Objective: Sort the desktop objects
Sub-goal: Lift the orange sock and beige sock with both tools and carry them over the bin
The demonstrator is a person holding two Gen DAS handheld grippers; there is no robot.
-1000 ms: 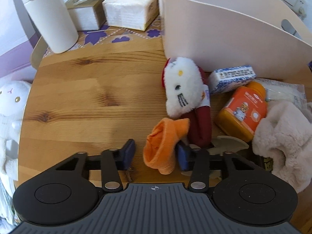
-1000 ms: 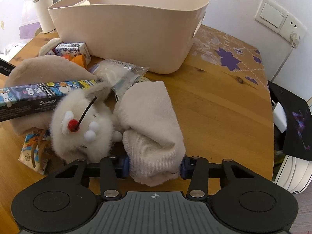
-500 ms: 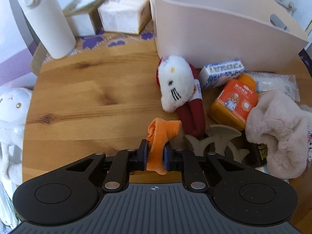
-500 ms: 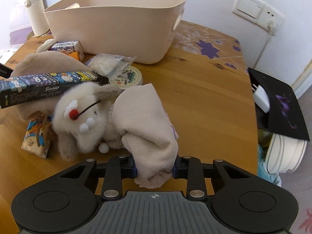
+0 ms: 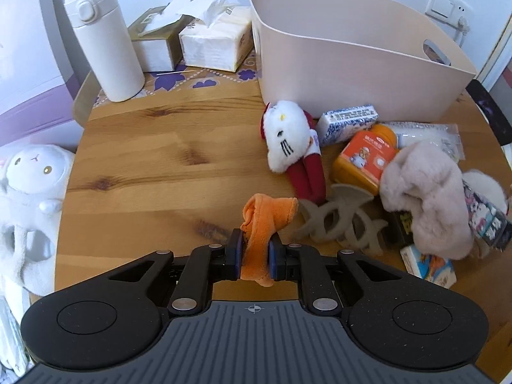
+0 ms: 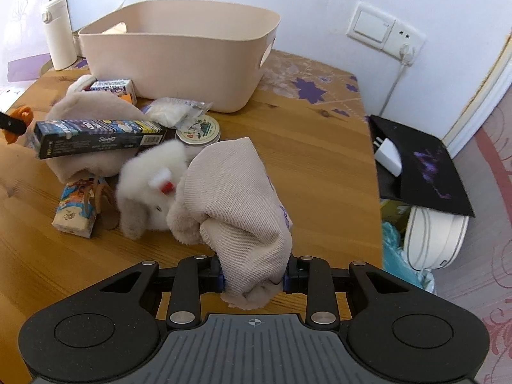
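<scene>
our left hand-held gripper (image 5: pixel 254 257) is clamped tight on a small orange sock (image 5: pixel 264 220), the fabric pinched between both pads with its cuff end flopping forward above the wooden table (image 5: pixel 144 166). our right hand-held gripper (image 6: pixel 252 276) has just been closing and now squeezes a beige knit sock (image 6: pixel 236 198), which bulges up and over the jaws; its upper part leans against a fluffy white plush toy (image 6: pixel 150 185)

ahead of our left side sits the beige storage basket (image 5: pixel 336 64), its wall just behind a white cat plush (image 5: pixel 288 137) with red trim, a small blue-and-white carton (image 5: pixel 347 118) and an orange bottle (image 5: pixel 363 160). a beige hair claw (image 5: pixel 339 220) lies just right of the orange sock, and a pinkish fluffy piece (image 5: pixel 425 198) is heaped further right. a white flask (image 5: pixel 102 38) and tissue packs (image 5: pixel 214 41) stand at the far left of the table

from our right side we see a long dark printed box (image 6: pixel 99 136) resting across the pile, a round tin (image 6: pixel 198 131) beside it, and a small colourful packet (image 6: pixel 75 209) near the plush
</scene>
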